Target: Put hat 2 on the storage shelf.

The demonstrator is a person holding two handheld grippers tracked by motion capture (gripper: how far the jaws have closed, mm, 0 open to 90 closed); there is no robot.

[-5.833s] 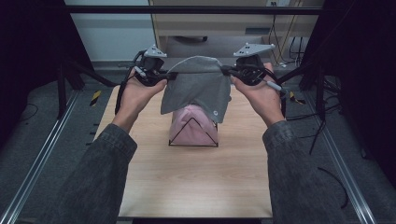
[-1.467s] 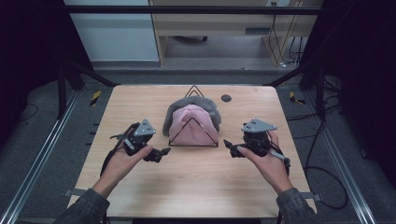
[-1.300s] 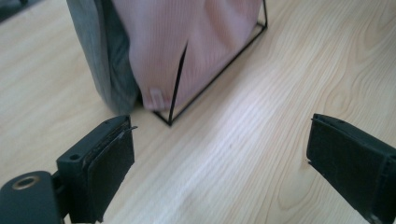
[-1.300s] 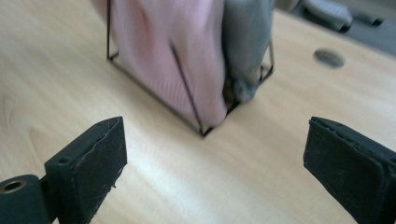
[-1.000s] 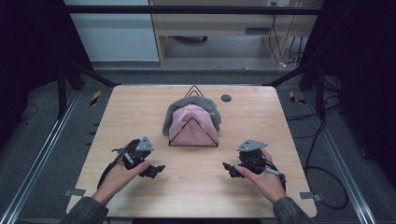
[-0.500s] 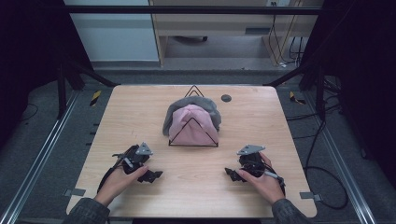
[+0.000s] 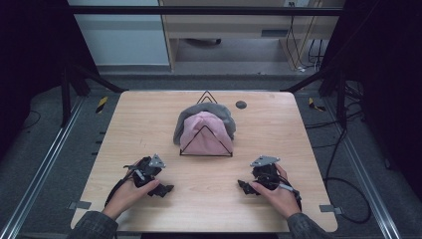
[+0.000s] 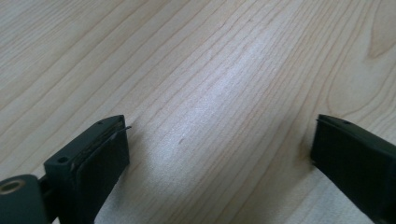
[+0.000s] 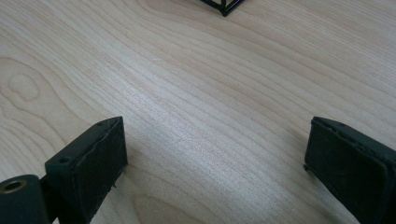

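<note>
A black wire triangular rack stands at the middle of the wooden table. A pink cloth hangs over its front and a grey cloth drapes behind it. My left gripper rests low on the table near the front left, open, with bare wood between its jaws. My right gripper sits near the front right, open too, nothing between its fingers. A corner of the rack's foot appears at the top of the right gripper view.
A small dark round disc lies on the table behind the rack to the right. Metal rails run along both sides of the table, and cables trail on the floor at the right.
Both grippers held the grey cloth above the rack, then let it go over the rack. They have since drawn back toward the front edge and lowered to the table.
</note>
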